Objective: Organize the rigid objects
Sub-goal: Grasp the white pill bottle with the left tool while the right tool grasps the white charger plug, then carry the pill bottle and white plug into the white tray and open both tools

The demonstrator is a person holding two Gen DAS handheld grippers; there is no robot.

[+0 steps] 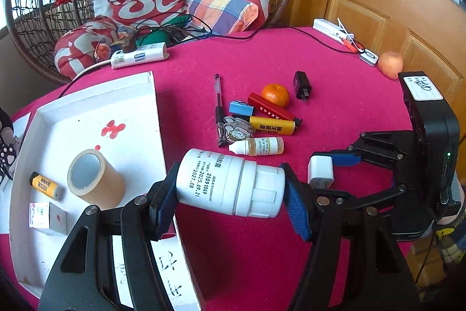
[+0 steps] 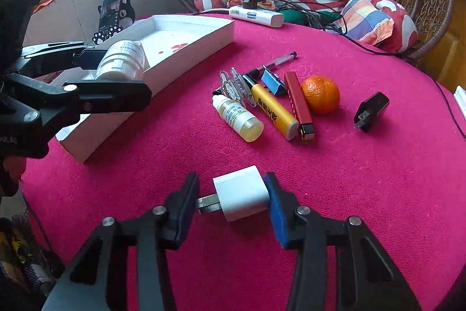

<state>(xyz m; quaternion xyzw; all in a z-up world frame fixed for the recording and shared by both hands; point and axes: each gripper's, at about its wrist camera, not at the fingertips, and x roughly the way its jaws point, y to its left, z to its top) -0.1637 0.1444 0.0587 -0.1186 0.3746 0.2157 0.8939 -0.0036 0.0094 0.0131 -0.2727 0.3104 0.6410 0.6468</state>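
My left gripper point(image 1: 231, 196) is shut on a white pill bottle point(image 1: 230, 182), held sideways just right of the white tray point(image 1: 87, 104). The tray holds a tape roll point(image 1: 94, 178), a yellow tube point(image 1: 45, 185) and a small box point(image 1: 48, 218). My right gripper point(image 2: 231, 201) is shut on a white charger plug point(image 2: 241, 193), its prongs against the left pad, low over the pink cloth. The right gripper also shows in the left wrist view point(image 1: 320, 174). The left gripper with the bottle point(image 2: 122, 60) shows over the tray's edge point(image 2: 189, 54) in the right wrist view.
On the cloth lie a dropper bottle point(image 2: 238, 118), yellow marker point(image 2: 273, 110), red bar point(image 2: 300, 104), blue clip point(image 2: 272, 82), keychain point(image 2: 233, 86), pen point(image 2: 276, 60), orange point(image 2: 320, 93) and black plug point(image 2: 371, 111). A power strip point(image 1: 139, 57) and an apple point(image 1: 390, 64) lie near the table's edges.
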